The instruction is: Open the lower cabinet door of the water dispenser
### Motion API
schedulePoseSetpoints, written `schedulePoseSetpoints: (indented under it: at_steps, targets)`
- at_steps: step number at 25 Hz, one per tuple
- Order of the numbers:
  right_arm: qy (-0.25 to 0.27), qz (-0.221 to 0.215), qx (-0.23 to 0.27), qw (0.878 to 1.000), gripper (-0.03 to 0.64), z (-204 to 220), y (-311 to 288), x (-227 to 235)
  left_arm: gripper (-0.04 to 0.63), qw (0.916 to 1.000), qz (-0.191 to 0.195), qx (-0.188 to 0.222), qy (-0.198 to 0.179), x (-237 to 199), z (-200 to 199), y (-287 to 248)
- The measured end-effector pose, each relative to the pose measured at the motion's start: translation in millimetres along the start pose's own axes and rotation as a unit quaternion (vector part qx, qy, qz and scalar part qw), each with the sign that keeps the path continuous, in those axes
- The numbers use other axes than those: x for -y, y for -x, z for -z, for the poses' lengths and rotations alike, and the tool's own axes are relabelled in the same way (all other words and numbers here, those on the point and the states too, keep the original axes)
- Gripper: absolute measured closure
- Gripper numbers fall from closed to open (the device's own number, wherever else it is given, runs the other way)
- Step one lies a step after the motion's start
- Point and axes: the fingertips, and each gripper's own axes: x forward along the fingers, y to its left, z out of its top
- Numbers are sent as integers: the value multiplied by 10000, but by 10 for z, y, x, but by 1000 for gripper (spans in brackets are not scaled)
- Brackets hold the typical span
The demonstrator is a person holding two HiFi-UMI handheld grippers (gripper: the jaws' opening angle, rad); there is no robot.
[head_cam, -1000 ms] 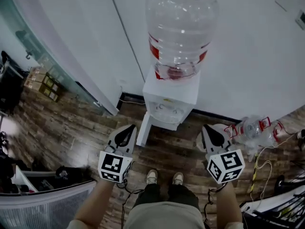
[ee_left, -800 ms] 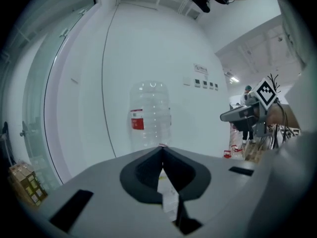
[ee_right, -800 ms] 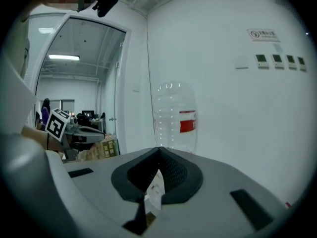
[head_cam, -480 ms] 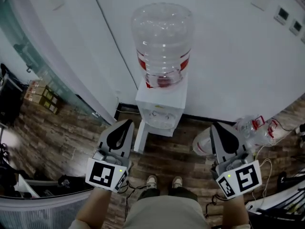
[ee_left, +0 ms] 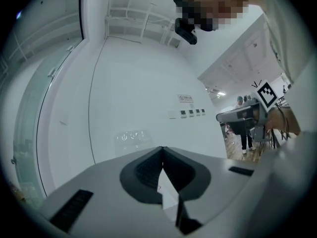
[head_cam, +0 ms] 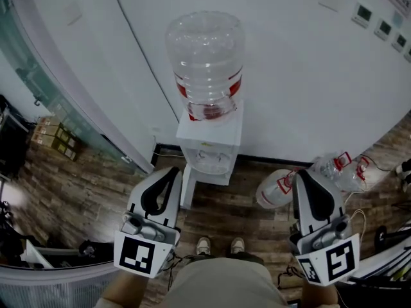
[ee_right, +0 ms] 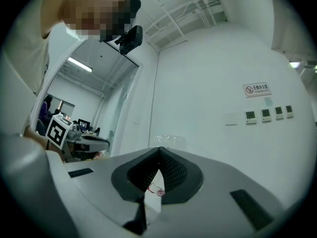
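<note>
The water dispenser (head_cam: 209, 140) stands on the wood floor (head_cam: 237, 201) against the white wall, at 12 o'clock from the person's shoes, with a big clear bottle (head_cam: 204, 63) upside down on top. Its lower cabinet door (head_cam: 187, 186) seems to be the narrow white panel jutting from the cabinet's base at about 11 o'clock, so I judge it already swung out towards the person. The cabinet front itself is hidden under the dispenser's top.

The left tool (head_cam: 174, 170) and the right tool (head_cam: 300, 173) are held level in front of the body, at 10 and 2 o'clock from the shoes. Both are pinched fully together with nothing between the tips, and neither is near the door. Two spare bottles (head_cam: 277, 188) lie on the floor at 2 o'clock.

The door looks like a thin, stiff, light panel with a smooth painted face, so flat pads would likely slip on it. The place to take hold is the free vertical edge, opposite the hinge, where a small pull gives the most swing. I would expect only a weak catch. The bottle makes the unit top-heavy, so a hard tug could rock it; a slow, level pull suits it best.
</note>
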Motion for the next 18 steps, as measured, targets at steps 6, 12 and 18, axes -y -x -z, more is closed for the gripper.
schedulePoseSetpoints:
  at_steps: [6,12,18]
  targets:
    - [-95,-56,11,9999,611,-16,178,-10,589,9999,89,-66,-116,165,-23,26]
    - [11,-95,-91,9999,611,62,215,-59,589,9998,73,-11,-173,189,-71,27]
    - [176,-99,-110,9997,611,67,237,-76,589,9998,69,-108,-144,255,-37,69]
